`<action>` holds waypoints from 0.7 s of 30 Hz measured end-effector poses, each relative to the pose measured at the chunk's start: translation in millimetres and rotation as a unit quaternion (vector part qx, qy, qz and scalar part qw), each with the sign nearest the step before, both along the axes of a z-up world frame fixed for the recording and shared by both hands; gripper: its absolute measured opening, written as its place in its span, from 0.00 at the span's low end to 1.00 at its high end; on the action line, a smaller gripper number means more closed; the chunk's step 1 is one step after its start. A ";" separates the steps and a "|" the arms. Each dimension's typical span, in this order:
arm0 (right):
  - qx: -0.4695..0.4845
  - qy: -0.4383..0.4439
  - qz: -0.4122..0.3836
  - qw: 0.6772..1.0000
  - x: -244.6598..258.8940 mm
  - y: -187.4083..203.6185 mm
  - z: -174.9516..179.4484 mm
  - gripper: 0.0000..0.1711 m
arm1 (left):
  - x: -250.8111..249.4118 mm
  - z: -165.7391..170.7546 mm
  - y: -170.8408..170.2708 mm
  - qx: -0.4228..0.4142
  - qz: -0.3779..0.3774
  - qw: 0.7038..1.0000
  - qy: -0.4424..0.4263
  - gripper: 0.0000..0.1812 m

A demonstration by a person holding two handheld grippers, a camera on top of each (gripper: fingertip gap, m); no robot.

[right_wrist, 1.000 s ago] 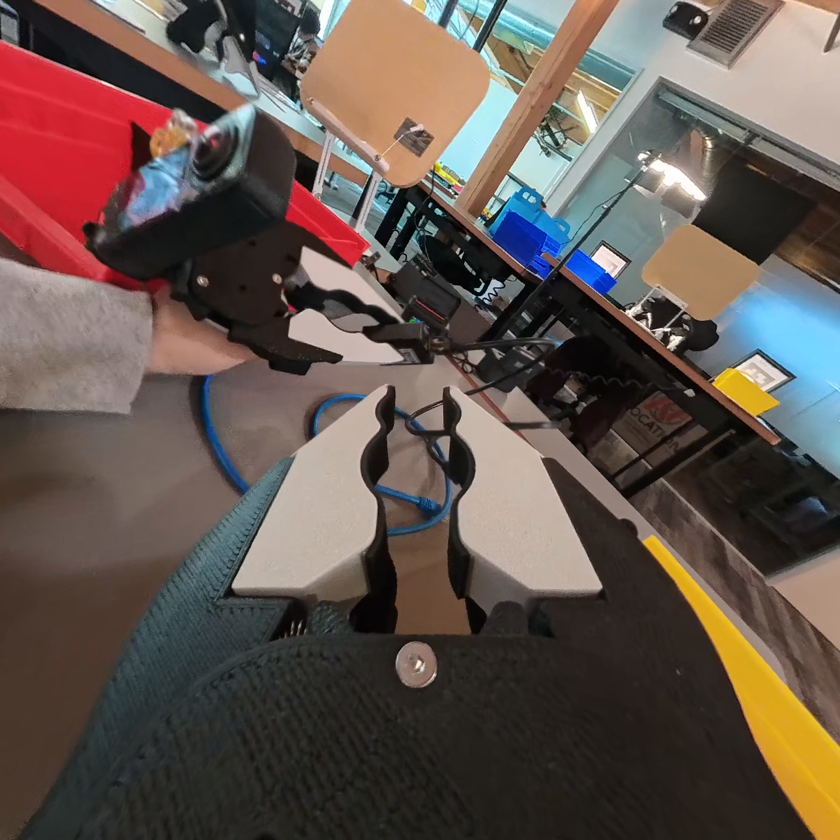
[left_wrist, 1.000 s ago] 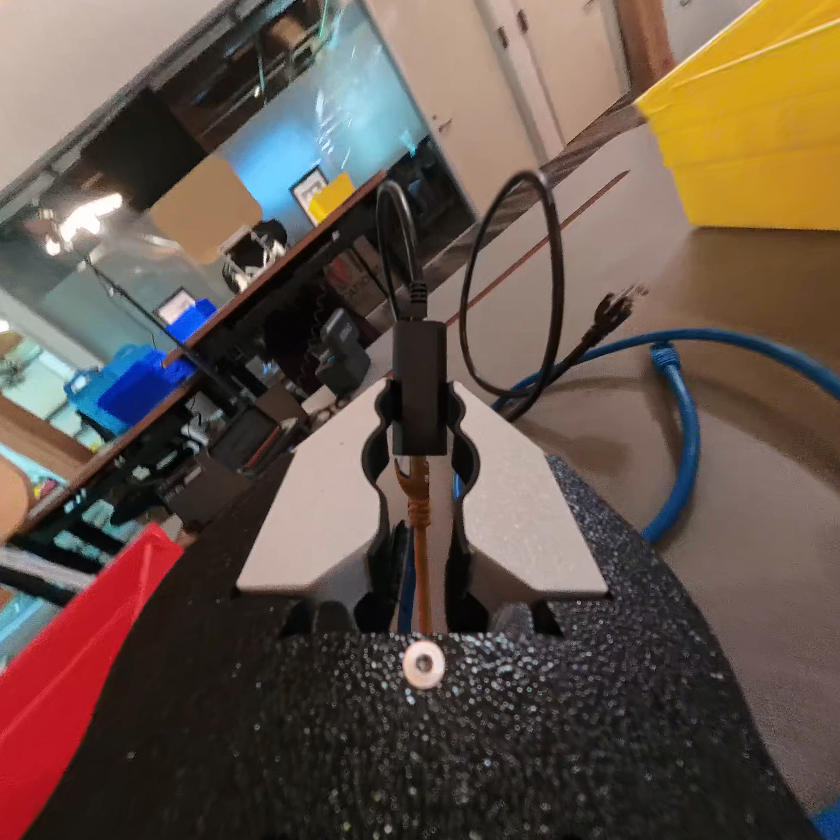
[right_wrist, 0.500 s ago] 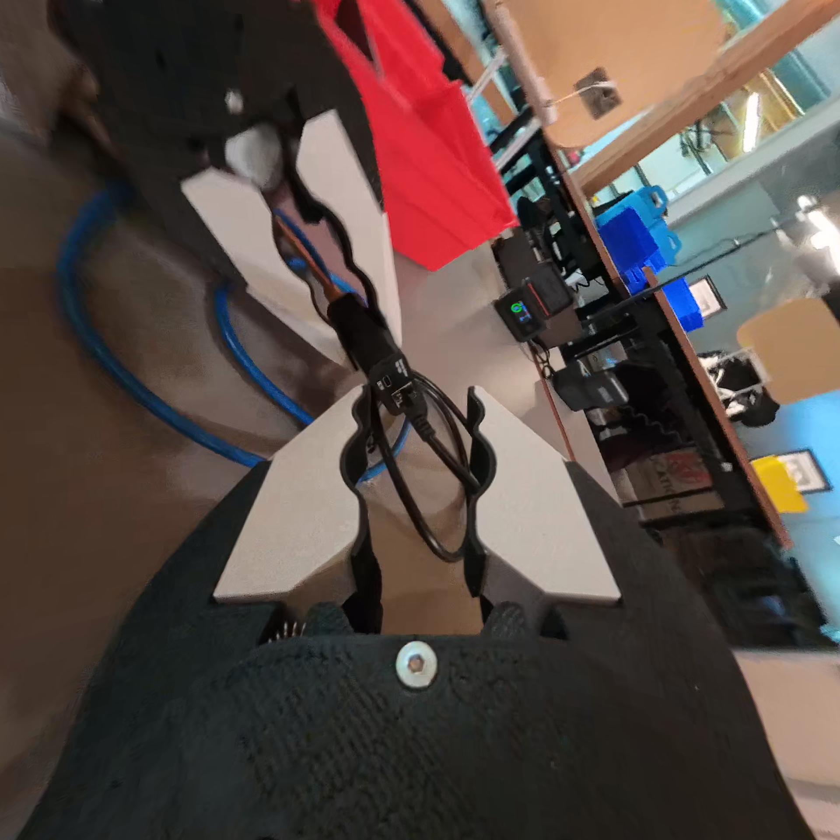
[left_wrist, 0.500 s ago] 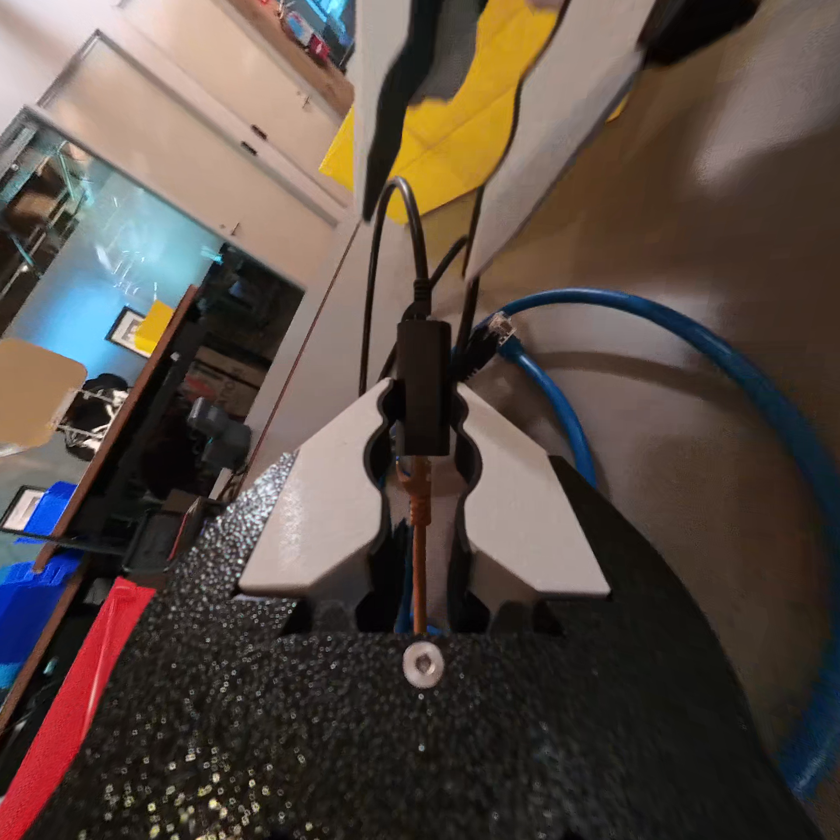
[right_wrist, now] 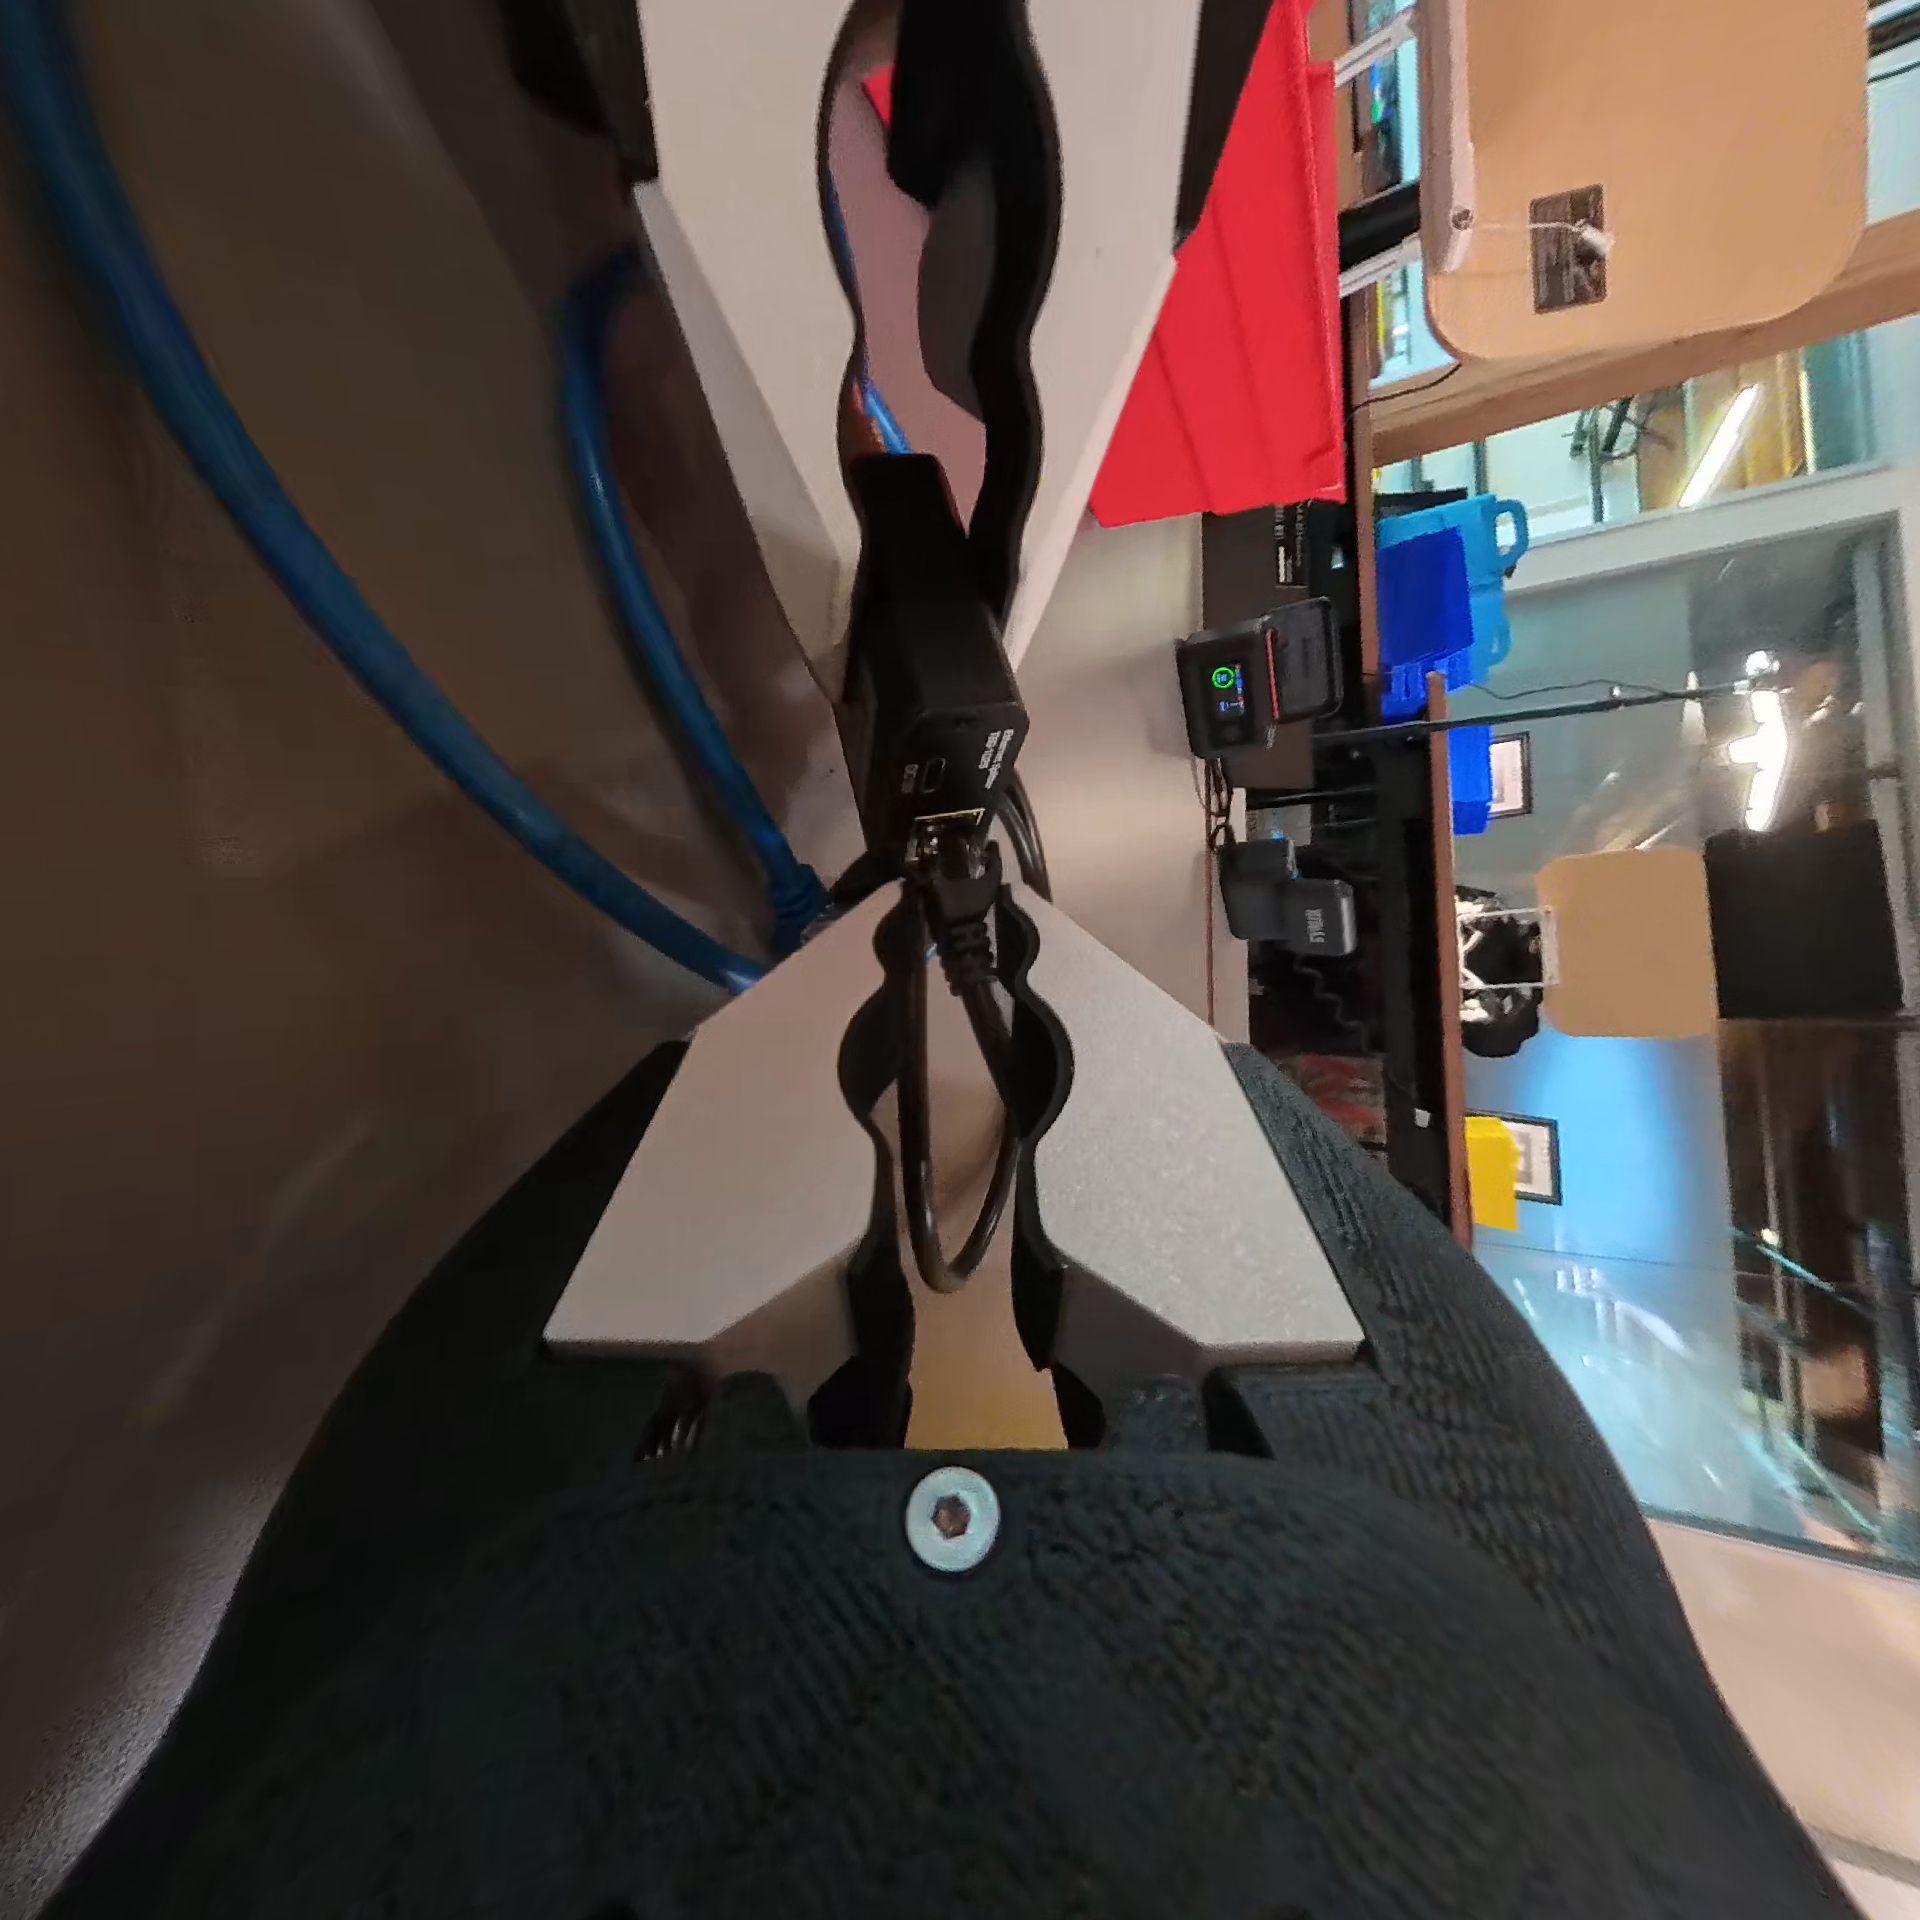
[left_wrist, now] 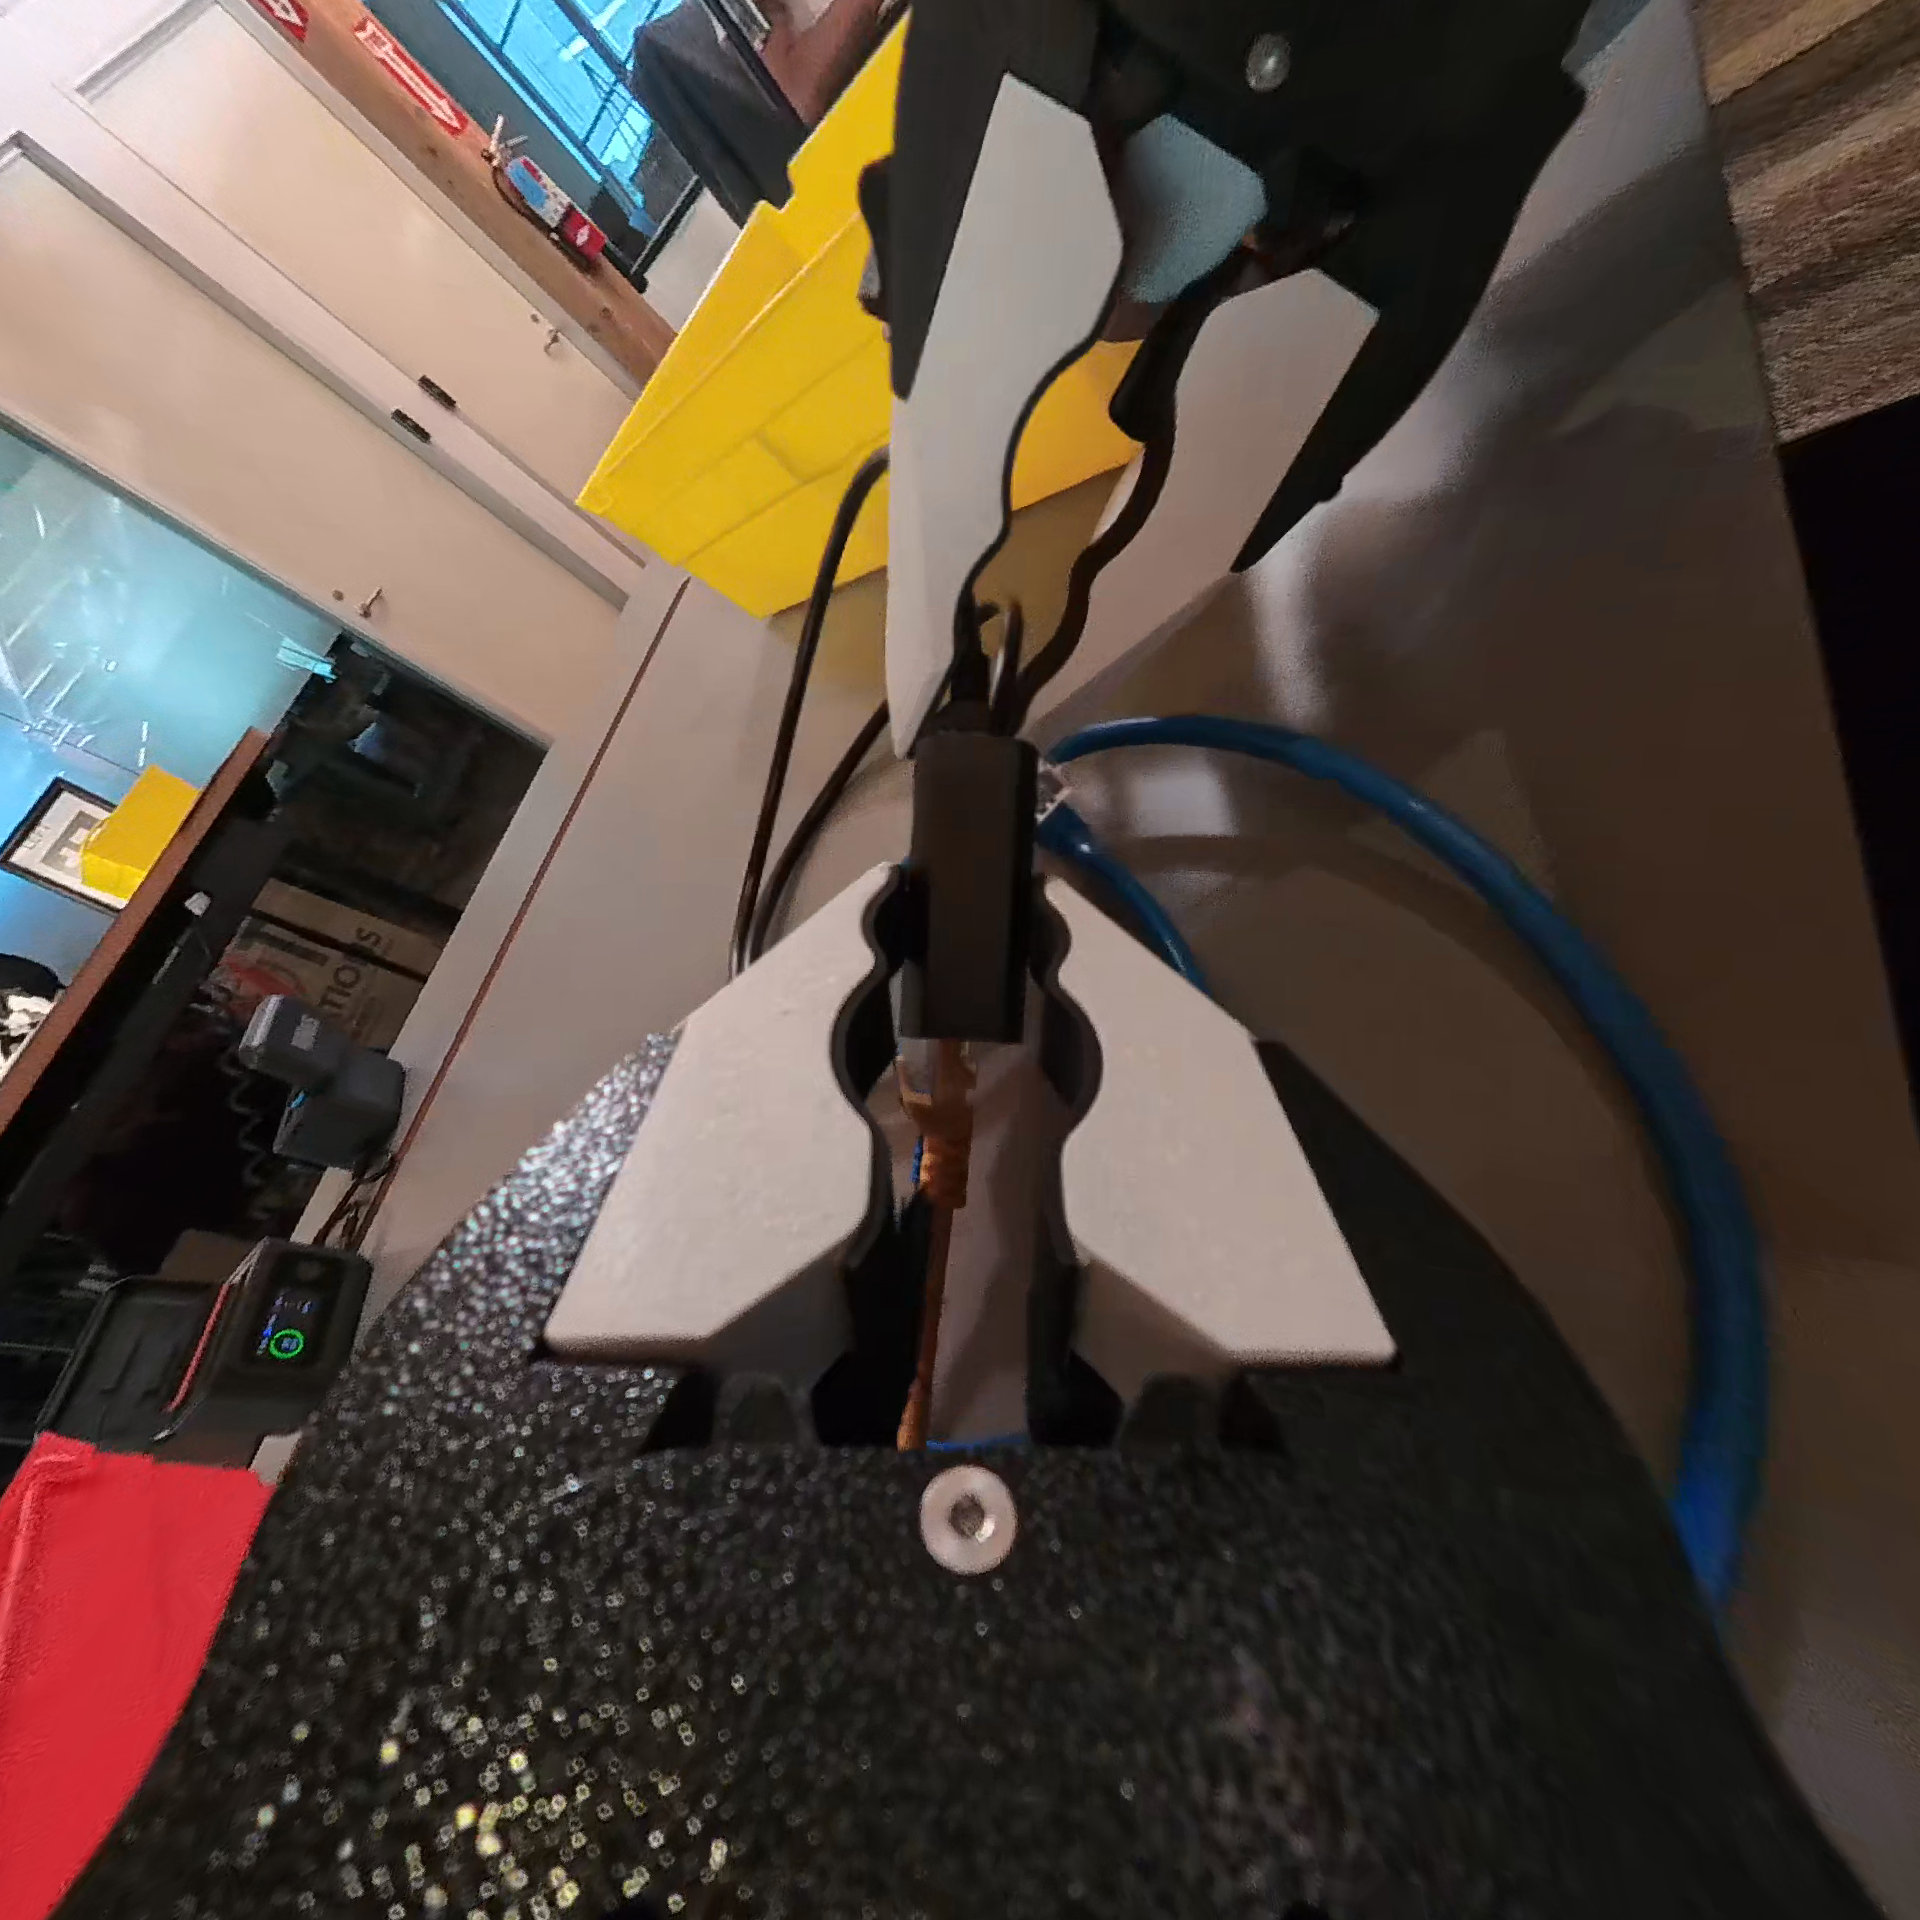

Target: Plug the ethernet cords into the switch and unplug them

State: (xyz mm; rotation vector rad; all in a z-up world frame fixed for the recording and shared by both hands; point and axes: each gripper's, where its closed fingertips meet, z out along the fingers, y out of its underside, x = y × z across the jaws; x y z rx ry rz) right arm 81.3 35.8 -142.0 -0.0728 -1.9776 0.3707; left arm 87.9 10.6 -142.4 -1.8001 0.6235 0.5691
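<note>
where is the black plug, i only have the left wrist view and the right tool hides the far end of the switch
observer: the black plug sits between the right tool tips, its nose at the port on the end of the switch.
operator: is it seated
observer: it doesn't look so. The plug is tilted and the port's gold lining shows beside it.
operator: anything else on that end face
observer: a small oval slot next to the port, with nothing in it.

2 close, opposed wrist views (tools nose-to-nose) sharing the black switch (left_wrist: 969, 914).
</note>
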 end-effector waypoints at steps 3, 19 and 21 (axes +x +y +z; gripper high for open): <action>-0.017 -0.009 -0.001 1.000 2.8 1.7 -0.7 0.06 | 2.7 -2.1 4.8 0.005 -0.007 1.000 0.022 0.12; 0.047 0.032 0.035 0.998 5.0 -4.1 -9.1 0.08 | -14.2 -22.9 14.2 -0.058 0.066 0.986 0.143 0.12; 0.033 0.029 0.036 0.998 3.9 -6.7 -9.4 0.08 | -14.3 -22.9 14.1 -0.058 0.066 0.986 0.142 0.12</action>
